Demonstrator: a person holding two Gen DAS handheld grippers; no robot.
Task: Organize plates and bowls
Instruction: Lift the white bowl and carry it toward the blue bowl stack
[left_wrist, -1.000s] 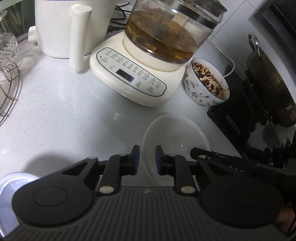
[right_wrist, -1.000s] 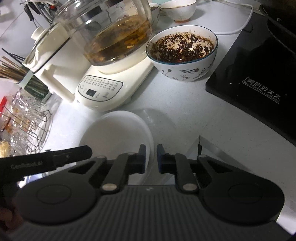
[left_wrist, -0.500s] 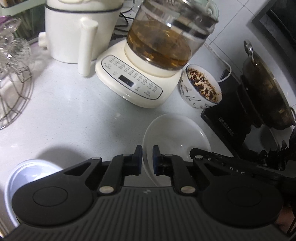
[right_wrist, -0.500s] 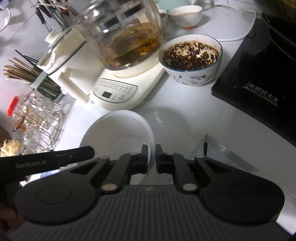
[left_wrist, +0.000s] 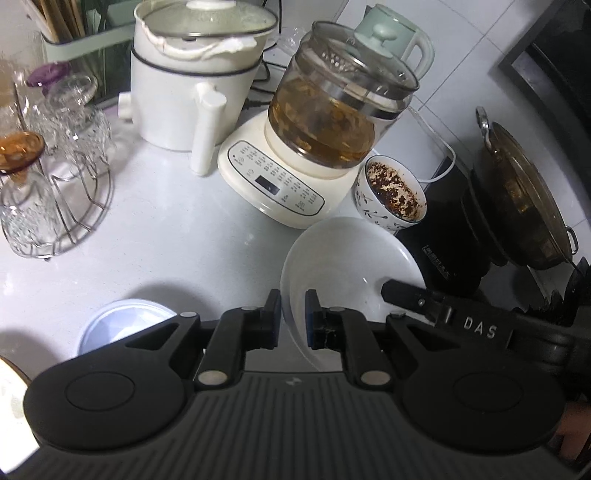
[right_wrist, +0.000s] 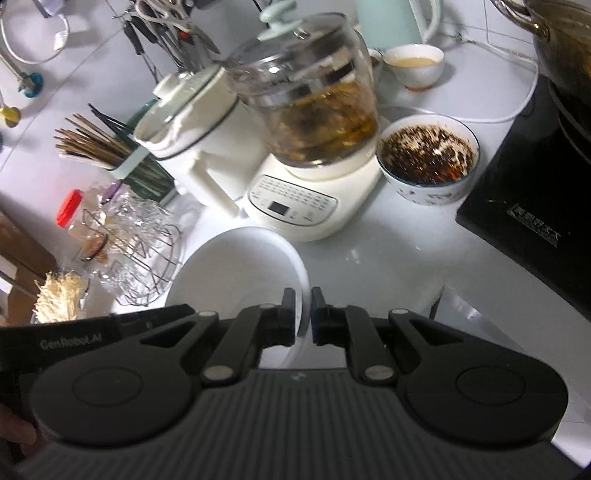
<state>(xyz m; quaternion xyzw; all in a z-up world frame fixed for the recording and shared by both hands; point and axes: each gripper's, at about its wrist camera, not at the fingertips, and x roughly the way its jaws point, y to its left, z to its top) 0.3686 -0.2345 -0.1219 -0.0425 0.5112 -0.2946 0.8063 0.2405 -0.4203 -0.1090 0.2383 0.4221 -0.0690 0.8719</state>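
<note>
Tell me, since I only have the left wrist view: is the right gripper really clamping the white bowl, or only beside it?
Observer: Clamping. In the right wrist view, the right gripper has its fingers shut on the rim of the white bowl.
Operator: Is anything hidden behind the glass kettle?
Observer: Yes, a small bowl of pale liquid stands behind the glass kettle.
Operator: What is past the wire rack of glasses?
Observer: A red-lidded jar stands beside the wire rack.
</note>
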